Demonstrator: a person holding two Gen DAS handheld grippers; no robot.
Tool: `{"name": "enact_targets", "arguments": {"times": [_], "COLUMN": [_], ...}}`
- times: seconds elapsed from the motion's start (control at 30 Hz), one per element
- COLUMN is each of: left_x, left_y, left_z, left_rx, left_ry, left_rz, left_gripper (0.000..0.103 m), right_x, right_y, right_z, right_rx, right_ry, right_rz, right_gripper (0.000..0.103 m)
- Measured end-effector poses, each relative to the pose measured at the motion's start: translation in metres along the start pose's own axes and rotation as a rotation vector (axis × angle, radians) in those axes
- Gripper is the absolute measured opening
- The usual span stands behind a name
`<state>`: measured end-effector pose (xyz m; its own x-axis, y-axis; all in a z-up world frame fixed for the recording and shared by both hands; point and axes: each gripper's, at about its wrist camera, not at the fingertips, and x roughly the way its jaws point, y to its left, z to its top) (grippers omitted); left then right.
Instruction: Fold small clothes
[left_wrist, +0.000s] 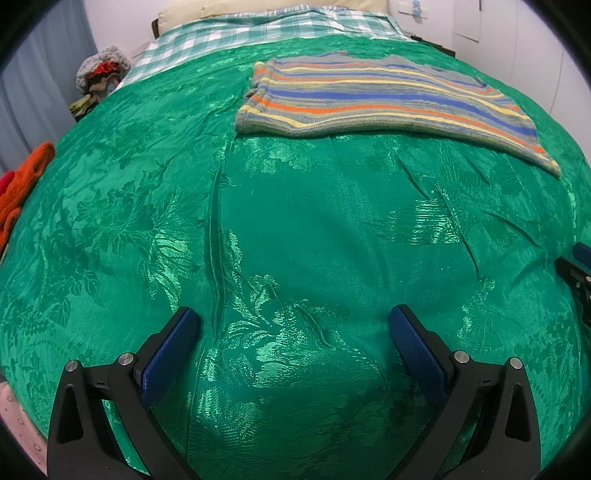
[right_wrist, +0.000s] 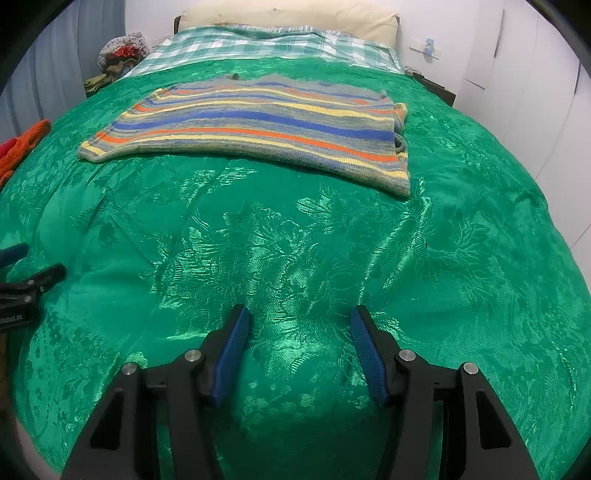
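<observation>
Both claws, left gripper (left_wrist: 293, 328) and right gripper (right_wrist: 299, 328), hang released; reach toward twelve o'clock and pinch the striped sweater's (right_wrist: 258, 122) near hem evenly.

Green floral bedspread (right_wrist: 295, 240), checked blanket (right_wrist: 258, 44), cream pillow (right_wrist: 295, 18), orange cloth (left_wrist: 22, 184) at bed's edge

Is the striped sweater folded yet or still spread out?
Partly folded: the striped sweater lies flat on the green bedspread, with one sleeve doubled in along its side edge.
</observation>
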<state>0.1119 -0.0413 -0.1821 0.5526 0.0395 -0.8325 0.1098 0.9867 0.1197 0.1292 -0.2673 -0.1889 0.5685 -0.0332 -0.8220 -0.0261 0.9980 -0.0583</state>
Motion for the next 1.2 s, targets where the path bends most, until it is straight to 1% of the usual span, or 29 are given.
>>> {"name": "enact_targets", "arguments": {"times": [0.6,1.2], "left_x": [0.0006,0.0005], "left_y": [-0.0006,-0.0011], "left_z": [-0.0002,0.0000], "left_rx": [0.003,0.003], "left_ry": [0.006,0.007], "left_rz": [-0.003,-0.004], "left_gripper": [0.102,0.102], "right_x": [0.0003,-0.0001], "right_y": [0.0043,0.0052], "right_z": [-0.0004,-0.0006], "right_rx": [-0.005,-0.006], "right_ry": [0.006,0.007], "right_rz": [-0.030,-0.041], "right_gripper": [0.057,0.058]}}
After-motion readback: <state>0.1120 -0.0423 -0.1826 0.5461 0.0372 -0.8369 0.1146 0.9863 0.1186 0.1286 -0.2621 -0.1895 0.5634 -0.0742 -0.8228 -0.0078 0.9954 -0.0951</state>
